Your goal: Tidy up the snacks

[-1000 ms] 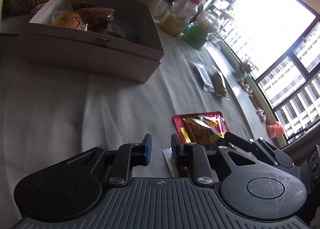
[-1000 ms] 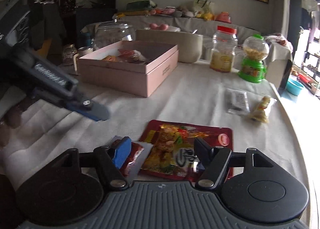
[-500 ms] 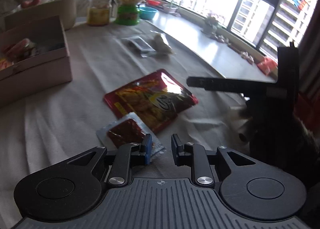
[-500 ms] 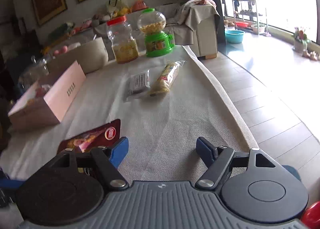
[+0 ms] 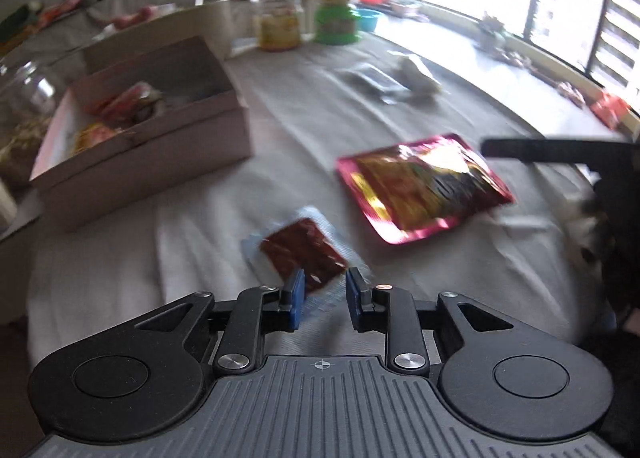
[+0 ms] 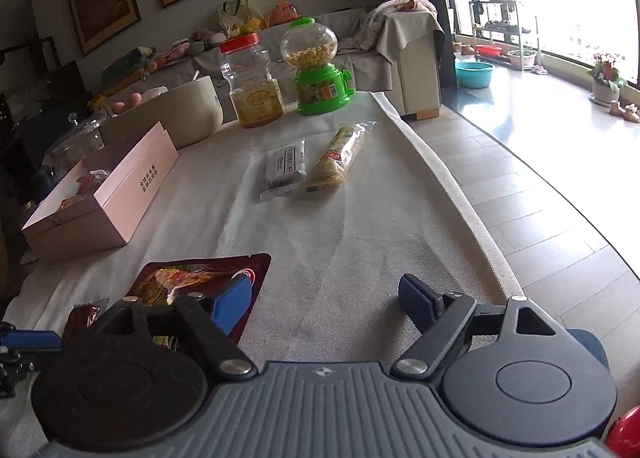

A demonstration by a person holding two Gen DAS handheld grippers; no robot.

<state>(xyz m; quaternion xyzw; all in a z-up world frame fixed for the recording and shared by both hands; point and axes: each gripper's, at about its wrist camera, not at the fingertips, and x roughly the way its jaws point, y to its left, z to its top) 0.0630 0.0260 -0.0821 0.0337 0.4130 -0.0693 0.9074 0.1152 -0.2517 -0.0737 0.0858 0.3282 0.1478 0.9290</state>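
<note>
A small clear packet with a dark red snack (image 5: 308, 254) lies on the white cloth, its near end between the fingers of my left gripper (image 5: 323, 298), which is open with a narrow gap. A large red foil snack bag (image 5: 424, 186) lies to its right; it also shows in the right wrist view (image 6: 192, 282). My right gripper (image 6: 326, 298) is wide open and empty over bare cloth beside that bag. The open pink box (image 6: 100, 202) holding several snacks stands at the left, also in the left wrist view (image 5: 136, 138). A grey packet (image 6: 286, 172) and a yellow snack stick pack (image 6: 340, 154) lie farther off.
A red-lidded jar (image 6: 254, 82), a green candy dispenser (image 6: 318, 66) and a beige box lid (image 6: 176, 114) stand at the table's far end. A glass jar (image 6: 76, 142) sits behind the pink box. The table's right edge (image 6: 460, 194) drops to the wooden floor.
The left gripper has swung left and forward, so the small red packet now sits between its fingers. The right gripper's view has shifted slightly; it stays wide open.
</note>
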